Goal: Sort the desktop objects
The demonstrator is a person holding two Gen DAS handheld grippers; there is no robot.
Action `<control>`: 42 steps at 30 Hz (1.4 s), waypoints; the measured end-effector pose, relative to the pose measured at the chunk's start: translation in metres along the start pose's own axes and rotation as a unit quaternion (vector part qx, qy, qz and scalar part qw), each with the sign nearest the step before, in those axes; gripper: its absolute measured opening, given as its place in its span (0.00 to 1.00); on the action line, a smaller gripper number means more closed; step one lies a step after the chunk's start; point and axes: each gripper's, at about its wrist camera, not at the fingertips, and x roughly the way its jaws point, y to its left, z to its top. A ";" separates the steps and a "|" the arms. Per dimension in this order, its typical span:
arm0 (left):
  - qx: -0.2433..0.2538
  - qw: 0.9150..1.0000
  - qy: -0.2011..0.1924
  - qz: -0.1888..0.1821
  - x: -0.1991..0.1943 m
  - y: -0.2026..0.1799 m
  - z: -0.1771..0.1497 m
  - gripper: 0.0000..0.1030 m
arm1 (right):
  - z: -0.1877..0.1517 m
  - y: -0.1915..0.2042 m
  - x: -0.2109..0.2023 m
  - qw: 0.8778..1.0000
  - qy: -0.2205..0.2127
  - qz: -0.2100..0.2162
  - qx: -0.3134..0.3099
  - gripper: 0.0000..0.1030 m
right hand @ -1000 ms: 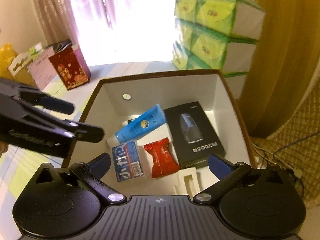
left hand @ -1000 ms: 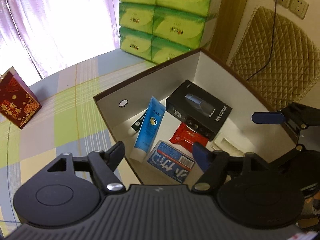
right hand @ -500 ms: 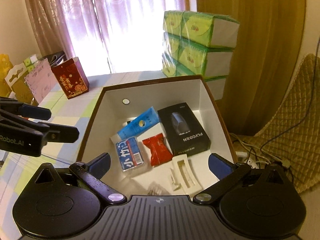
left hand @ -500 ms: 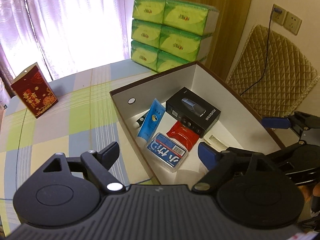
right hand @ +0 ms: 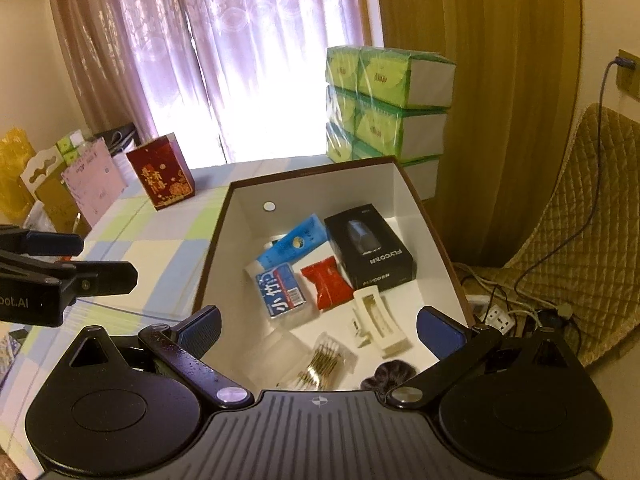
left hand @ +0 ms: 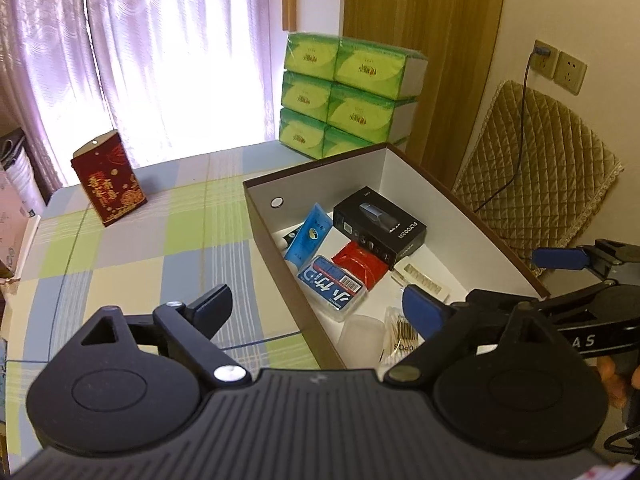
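Note:
An open brown box with white inside stands on the checked table. In it lie a black product box, a blue tube, a red packet, a blue tissue pack, a white hair clip, a cotton swab bag and a dark hair tie. My left gripper is open and empty above the box's near-left wall. My right gripper is open and empty above the box's near end.
A red gift box stands on the table at far left. Stacked green tissue packs stand behind the box. A quilted chair and cables with a power strip are on the right. Paper bags stand left.
Both grippers have pulled back and up from the box, so more of the table and room shows. The objects in the box have not moved.

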 end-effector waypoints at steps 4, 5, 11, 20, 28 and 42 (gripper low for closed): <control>-0.002 1.000 -0.016 0.013 -0.016 -0.002 -0.011 0.92 | -0.008 0.005 -0.012 1.000 -0.005 0.004 0.003 0.98; -0.003 1.000 -0.023 0.020 -0.020 -0.002 -0.015 0.92 | -0.010 0.007 -0.015 1.000 -0.006 0.006 0.002 0.98; -0.002 0.999 -0.042 0.025 -0.038 -0.006 -0.028 0.94 | -0.022 0.016 -0.032 1.000 -0.012 0.012 0.001 0.98; -0.002 0.998 -0.048 0.033 -0.051 -0.009 -0.046 0.96 | -0.034 0.019 -0.046 1.000 -0.013 0.008 0.013 0.98; -0.005 0.999 -0.034 0.037 -0.055 -0.008 -0.059 0.96 | -0.051 0.020 -0.052 1.000 -0.004 -0.013 0.011 0.98; -0.028 0.998 0.023 0.051 -0.045 -0.007 -0.082 0.96 | -0.073 0.022 -0.049 1.000 0.022 -0.011 0.002 0.98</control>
